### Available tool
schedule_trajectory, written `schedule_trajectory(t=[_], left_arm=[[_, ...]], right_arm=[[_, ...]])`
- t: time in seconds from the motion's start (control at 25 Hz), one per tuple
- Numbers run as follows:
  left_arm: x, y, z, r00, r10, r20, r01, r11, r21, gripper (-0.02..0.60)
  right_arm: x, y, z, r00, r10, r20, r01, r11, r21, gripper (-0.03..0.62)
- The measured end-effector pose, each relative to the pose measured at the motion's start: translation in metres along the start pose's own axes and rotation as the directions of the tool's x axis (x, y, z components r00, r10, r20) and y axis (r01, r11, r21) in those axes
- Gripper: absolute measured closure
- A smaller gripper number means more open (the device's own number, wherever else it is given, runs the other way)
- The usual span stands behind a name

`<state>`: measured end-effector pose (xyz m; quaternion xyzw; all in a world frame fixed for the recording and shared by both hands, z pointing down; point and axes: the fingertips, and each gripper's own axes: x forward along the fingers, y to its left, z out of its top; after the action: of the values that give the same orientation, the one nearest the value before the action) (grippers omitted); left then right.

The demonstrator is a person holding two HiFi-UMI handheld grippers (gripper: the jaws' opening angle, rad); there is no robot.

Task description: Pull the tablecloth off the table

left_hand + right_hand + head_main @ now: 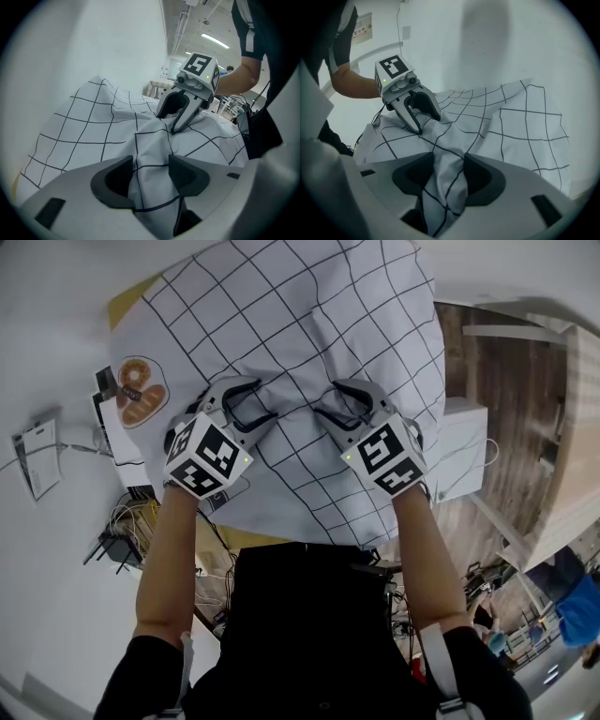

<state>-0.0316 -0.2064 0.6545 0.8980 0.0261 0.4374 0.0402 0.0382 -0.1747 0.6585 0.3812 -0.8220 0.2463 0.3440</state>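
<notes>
While I stand at the near edge of the desk, a white tablecloth with a black grid covers almost all of its top. It stretches from my body toward the far side, and its near hem hangs down in front of me.

My left gripper and right gripper sit side by side on the near part of the cloth. Both point downward and away from me. Neither is clearly the nearer one.

Each gripper view shows a raised fold of the cloth standing between that gripper's jaws and filling the gap from pad to pad. I read both pairs of jaws as pinching the fabric. Creases run out from both pinch points, and the cloth between the two grippers is rumpled.

Nearly all of the cloth lies beyond my jaws, on the far side, with its length running straight away from me. I judge the coming pull has to come back toward my body, both hands together, so the cloth slides off evenly rather than skewing to one side.
</notes>
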Motion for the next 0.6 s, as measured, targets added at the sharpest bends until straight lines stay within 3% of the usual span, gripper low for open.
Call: schedule_trajectory(t=[0.24,0.6], left_arm=[[-0.006,-0.002,0.004,1.000,-0.001,0.027,0.002,1.000,-0.025,0.459],[-0.022,-0.006,0.019,0.999,-0.006,0.048,0.008,0.999,-0.051,0.551]], right_arm=[[-0.004,0.007,0.005,1.000,0.009,0.013,-0.009,1.000,-0.024,0.455],[-0.023,0.017,0.027,0.998,-0.007,0.054,0.010,0.999,-0.044,0.567]])
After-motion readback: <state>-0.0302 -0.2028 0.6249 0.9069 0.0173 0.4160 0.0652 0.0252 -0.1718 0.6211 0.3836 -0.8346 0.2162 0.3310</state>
